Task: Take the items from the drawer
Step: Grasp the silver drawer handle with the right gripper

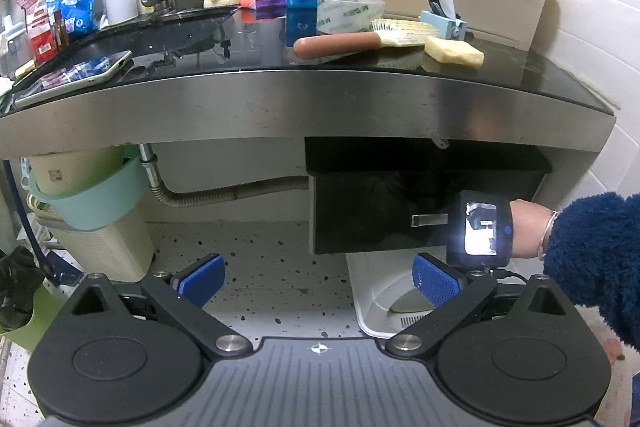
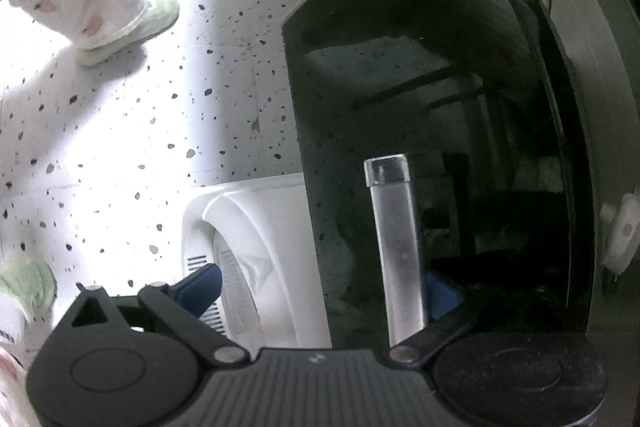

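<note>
A black glossy drawer [image 1: 380,215] hangs shut under the steel-edged counter, with a silver bar handle [image 1: 430,219]. My left gripper [image 1: 318,281] is open and empty, held back from the drawer, over the speckled floor. The right gripper's black body with a lit screen [image 1: 482,227] is at the drawer front, right of the handle. In the right wrist view the drawer front [image 2: 420,99] fills the frame and the handle [image 2: 396,247] runs between my right gripper's [image 2: 324,291] open blue fingers; touching cannot be told.
The counter [image 1: 280,107] carries a phone [image 1: 76,77], a brush [image 1: 360,39], a tape roll [image 1: 348,13], soap [image 1: 454,53] and bottles. A white bin [image 1: 384,299] stands on the floor below the drawer. A mint basket [image 1: 92,195] and hose [image 1: 224,193] are at left.
</note>
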`<act>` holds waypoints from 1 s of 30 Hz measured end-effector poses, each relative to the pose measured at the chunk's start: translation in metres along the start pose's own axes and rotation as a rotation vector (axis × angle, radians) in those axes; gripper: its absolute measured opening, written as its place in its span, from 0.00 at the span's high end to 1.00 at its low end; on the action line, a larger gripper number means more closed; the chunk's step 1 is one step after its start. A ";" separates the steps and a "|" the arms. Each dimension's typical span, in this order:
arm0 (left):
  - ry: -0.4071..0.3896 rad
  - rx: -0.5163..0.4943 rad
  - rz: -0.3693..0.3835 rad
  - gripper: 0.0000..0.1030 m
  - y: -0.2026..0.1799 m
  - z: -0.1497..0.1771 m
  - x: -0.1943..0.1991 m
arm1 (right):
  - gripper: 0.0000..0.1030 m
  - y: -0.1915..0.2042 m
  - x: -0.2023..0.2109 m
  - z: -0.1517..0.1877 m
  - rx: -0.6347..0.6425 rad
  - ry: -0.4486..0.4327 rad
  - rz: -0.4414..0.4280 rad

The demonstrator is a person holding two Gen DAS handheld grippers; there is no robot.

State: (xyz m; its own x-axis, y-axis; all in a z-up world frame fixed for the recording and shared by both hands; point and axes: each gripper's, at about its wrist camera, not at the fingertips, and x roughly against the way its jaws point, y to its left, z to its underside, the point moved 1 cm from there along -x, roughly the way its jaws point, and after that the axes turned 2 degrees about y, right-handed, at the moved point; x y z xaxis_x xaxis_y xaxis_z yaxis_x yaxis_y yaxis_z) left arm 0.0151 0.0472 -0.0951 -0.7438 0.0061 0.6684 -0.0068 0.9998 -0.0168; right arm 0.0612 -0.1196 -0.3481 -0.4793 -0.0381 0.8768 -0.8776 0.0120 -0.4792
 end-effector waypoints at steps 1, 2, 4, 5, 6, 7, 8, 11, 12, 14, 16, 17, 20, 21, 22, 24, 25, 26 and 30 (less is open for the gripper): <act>0.001 -0.001 0.002 0.02 -0.001 0.000 0.000 | 0.00 -0.001 0.000 0.000 0.002 0.001 0.001; 0.002 -0.002 0.003 0.02 -0.001 0.000 0.000 | 0.00 0.000 -0.001 0.000 0.009 0.006 0.004; 0.004 -0.003 0.007 0.02 -0.002 0.001 0.001 | 0.00 0.001 -0.002 0.000 0.018 0.016 0.014; 0.005 -0.003 0.007 0.02 -0.002 0.001 0.001 | 0.00 0.000 -0.002 -0.001 0.017 0.019 0.016; 0.005 -0.004 0.007 0.02 -0.002 0.001 0.001 | 0.00 -0.001 -0.002 -0.002 0.007 0.019 0.014; 0.006 -0.004 0.007 0.02 -0.002 0.001 0.001 | 0.00 -0.002 -0.002 -0.002 -0.003 0.017 0.010; 0.005 -0.004 0.006 0.02 -0.002 0.002 0.002 | 0.00 -0.003 -0.002 -0.002 -0.013 0.014 0.005; 0.005 -0.002 0.009 0.02 -0.002 0.002 0.003 | 0.00 -0.004 -0.002 -0.002 -0.012 0.013 0.009; 0.005 -0.001 0.009 0.02 -0.001 0.002 0.003 | 0.00 -0.003 -0.002 -0.002 -0.011 0.013 0.012; 0.006 0.000 0.008 0.02 -0.001 0.002 0.003 | 0.00 -0.003 -0.003 -0.002 -0.013 0.015 0.015; 0.004 0.000 0.008 0.02 -0.001 0.002 0.004 | 0.00 -0.004 -0.003 -0.004 -0.030 0.013 0.010; 0.004 0.001 0.009 0.02 -0.001 0.002 0.004 | 0.00 -0.004 -0.003 -0.004 -0.035 0.013 0.008; 0.003 0.001 0.011 0.02 0.000 0.002 0.005 | 0.00 -0.001 -0.002 -0.004 -0.018 0.020 0.013; 0.003 0.002 0.012 0.02 0.000 0.002 0.006 | 0.00 0.000 -0.001 -0.003 -0.017 0.017 0.012; 0.003 0.002 0.013 0.02 0.000 0.002 0.006 | 0.00 0.001 0.001 -0.002 -0.016 0.016 0.010; 0.003 0.001 0.016 0.02 0.000 0.002 0.006 | 0.00 0.002 0.004 -0.002 -0.018 0.015 0.006; 0.003 0.000 0.016 0.02 0.000 0.002 0.006 | 0.00 0.003 0.005 -0.001 -0.018 0.015 0.004; 0.002 0.000 0.017 0.02 0.000 0.002 0.007 | 0.00 0.004 0.006 -0.001 -0.019 0.015 0.002; 0.000 0.001 0.019 0.02 0.000 0.003 0.009 | 0.00 0.007 0.011 0.000 -0.022 0.014 -0.006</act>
State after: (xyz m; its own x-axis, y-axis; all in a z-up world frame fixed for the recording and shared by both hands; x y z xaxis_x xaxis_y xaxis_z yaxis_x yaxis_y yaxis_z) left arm 0.0067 0.0469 -0.0911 -0.7436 0.0247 0.6682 0.0060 0.9995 -0.0302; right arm 0.0498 -0.1200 -0.3413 -0.4743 -0.0243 0.8800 -0.8802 0.0335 -0.4734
